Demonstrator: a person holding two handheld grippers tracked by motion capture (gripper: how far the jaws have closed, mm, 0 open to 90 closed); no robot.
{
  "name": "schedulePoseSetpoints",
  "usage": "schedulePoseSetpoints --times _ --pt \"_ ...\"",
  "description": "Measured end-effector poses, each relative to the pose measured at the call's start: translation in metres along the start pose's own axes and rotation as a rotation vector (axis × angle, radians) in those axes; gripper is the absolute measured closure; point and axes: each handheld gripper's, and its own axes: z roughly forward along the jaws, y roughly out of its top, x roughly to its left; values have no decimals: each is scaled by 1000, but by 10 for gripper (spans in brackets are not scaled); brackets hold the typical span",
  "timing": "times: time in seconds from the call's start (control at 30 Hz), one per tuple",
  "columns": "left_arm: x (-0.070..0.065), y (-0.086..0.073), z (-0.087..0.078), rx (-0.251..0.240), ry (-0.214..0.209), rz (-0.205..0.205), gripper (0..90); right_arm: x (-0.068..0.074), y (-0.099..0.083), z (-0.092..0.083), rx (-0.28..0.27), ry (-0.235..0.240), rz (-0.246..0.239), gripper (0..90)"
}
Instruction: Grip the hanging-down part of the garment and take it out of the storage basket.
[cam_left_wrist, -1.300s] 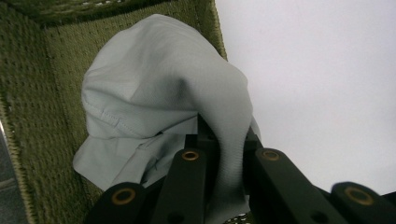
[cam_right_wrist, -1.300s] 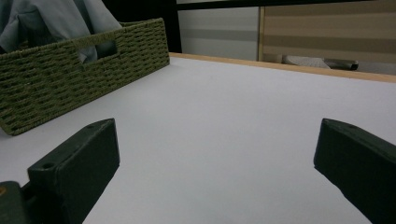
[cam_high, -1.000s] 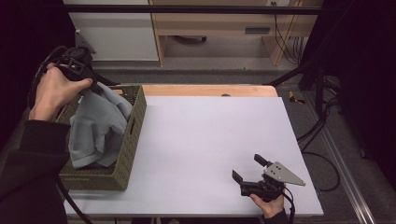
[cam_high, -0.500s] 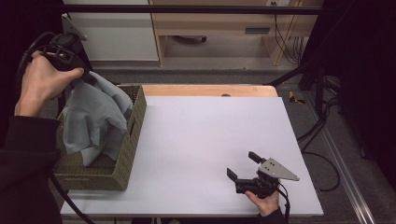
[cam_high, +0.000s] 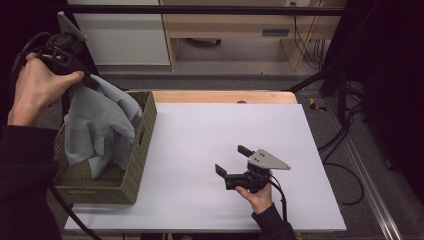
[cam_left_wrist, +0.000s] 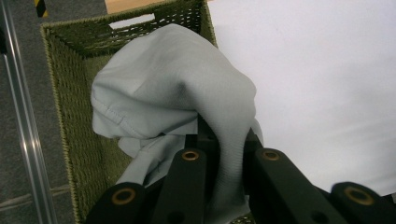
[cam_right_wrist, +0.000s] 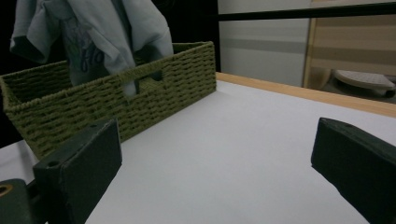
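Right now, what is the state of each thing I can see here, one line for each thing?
Grey garment: lifted, hanging partly out of the basket, lower end inside.
Woven basket: upright on the table, open on top.
Left hand-held gripper: shut on the grey garment.
Right hand-held gripper: open, holding nothing, low over the table.
Table: white top bare beside the basket.

Basket left, tongs right, cloth above the basket

The basket (cam_high: 107, 167) stands at the worktop's (cam_high: 200, 135) left edge; the cloth (cam_high: 100, 125) hangs from the left tongs (cam_high: 82, 80) over it, lower end inside; the right tongs (cam_high: 232, 160) sit near the front, well apart, facing the basket.
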Motion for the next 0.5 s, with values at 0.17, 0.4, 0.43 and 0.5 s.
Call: schedulePoseSetpoints --times 0.17,0.4,0.43,0.5 --pt "1 0 -2 1 2 -3 857 15 14 31 -3 54 8 30" --pt "-2 3 -3 6 4 5 857 29 22 70 6 116 22 43" --pt "-2 3 -3 6 3 5 857 31 23 75 7 125 23 42" --pt "-2 3 -4 5 2 5 857 33 24 80 7 129 27 45"
